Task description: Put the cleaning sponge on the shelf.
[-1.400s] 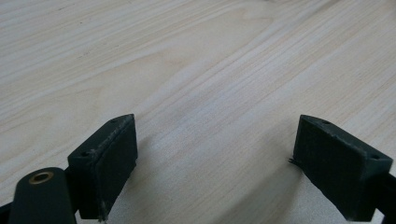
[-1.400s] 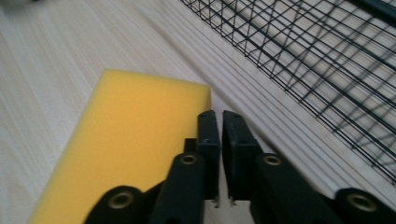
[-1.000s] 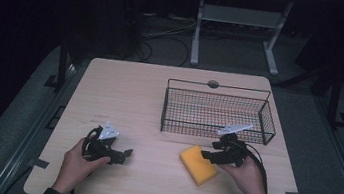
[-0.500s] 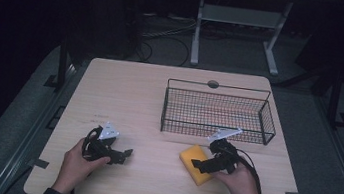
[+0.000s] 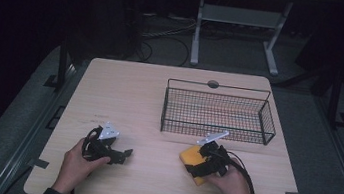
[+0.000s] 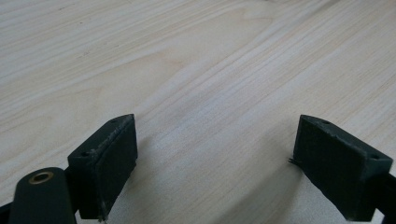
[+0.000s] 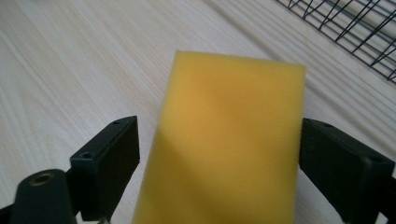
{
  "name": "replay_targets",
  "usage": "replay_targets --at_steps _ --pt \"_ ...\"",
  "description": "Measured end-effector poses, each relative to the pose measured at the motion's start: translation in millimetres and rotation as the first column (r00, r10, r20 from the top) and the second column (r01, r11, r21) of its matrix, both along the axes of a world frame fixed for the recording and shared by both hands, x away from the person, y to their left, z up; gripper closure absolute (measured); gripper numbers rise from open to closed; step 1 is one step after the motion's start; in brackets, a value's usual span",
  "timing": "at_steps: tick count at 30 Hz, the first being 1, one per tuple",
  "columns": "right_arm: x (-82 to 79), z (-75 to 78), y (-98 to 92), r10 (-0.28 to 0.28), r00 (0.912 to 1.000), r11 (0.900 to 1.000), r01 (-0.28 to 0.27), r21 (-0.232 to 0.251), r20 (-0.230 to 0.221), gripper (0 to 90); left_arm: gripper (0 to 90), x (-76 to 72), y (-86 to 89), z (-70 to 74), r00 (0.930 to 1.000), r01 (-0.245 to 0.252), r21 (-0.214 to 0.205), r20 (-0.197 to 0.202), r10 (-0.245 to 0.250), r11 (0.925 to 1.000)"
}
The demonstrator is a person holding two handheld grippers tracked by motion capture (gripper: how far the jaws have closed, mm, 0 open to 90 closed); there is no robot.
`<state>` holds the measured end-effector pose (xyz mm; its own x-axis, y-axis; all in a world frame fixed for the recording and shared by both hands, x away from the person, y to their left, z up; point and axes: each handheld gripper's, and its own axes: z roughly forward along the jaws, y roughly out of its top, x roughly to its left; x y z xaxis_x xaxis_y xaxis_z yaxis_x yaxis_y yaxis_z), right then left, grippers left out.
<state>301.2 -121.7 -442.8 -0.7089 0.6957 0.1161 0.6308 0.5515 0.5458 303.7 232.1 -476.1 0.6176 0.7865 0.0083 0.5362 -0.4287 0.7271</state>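
We see the L gripper (image 5: 122, 155) at 8 o'clock on the table (image 5: 136, 87), jaws wide over bare wood. The R gripper (image 5: 194, 169) at 5 o'clock has just been opening; its jaws straddle the yellow sponge (image 7: 224, 140), left pad clear, right pad at the edge. Wire basket (image 5: 218, 114) sits at 2 o'clock.

R tool (image 5: 199, 167) over yellow sponge (image 5: 191, 160) by wire basket (image 5: 218, 114); L tool (image 5: 119, 155) on table (image 5: 150, 94)
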Motion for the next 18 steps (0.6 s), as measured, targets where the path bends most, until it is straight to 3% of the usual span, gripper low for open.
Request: replay_targets --at_steps 12,18 --pt "-0.7 -6.9 2.7 0.015 0.9999 0.9981 -0.016 -0.06 -0.006 14.9 12.8 0.0 0.0 0.0 1.0 0.0 0.0 0.0 0.0 1.0" --pt "-0.6 -7.0 1.2 0.017 0.9998 0.9982 -0.018 -0.058 -0.01 19.3 12.8 0.0 0.0 0.0 1.0 0.0 0.0 0.0 0.0 1.0"
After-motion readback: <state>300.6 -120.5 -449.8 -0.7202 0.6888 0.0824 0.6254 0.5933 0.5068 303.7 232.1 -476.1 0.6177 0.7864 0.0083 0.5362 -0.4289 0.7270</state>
